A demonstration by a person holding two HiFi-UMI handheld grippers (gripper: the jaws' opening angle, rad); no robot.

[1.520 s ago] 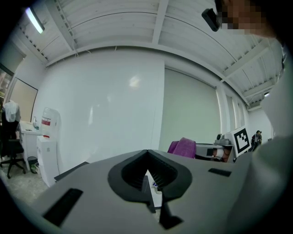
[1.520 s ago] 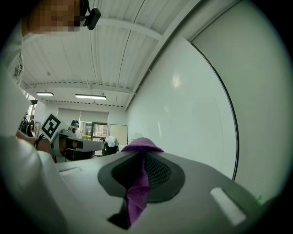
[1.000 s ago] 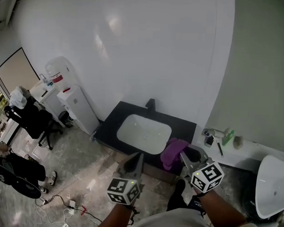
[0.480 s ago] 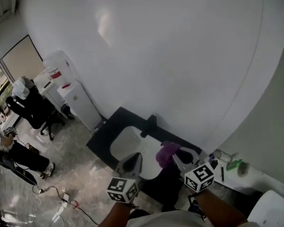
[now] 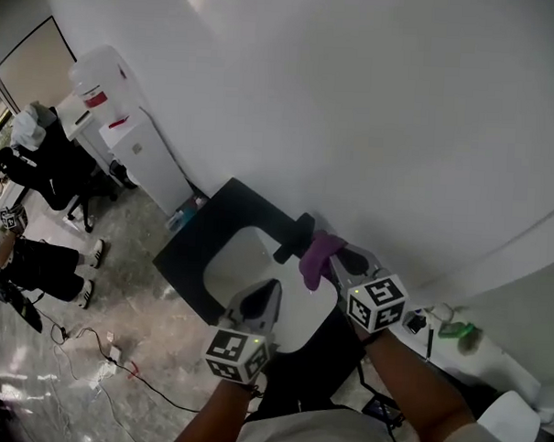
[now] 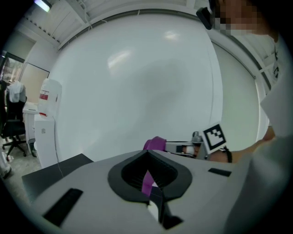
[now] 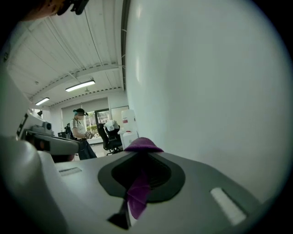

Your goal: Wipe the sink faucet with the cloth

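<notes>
Standing at the far left is a water dispenser, then a black counter holding a white sink. The left gripper hangs over the sink's near edge, jaws together with nothing between them. At the back rim rises the black faucet. The purple cloth droops just beside it; contact is unclear. It is pinched in the right gripper's closed jaws.

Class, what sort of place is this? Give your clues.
Probably an open office or lab, not a bathroom: the sink stands near a water dispenser, and an office chair shows behind.
</notes>
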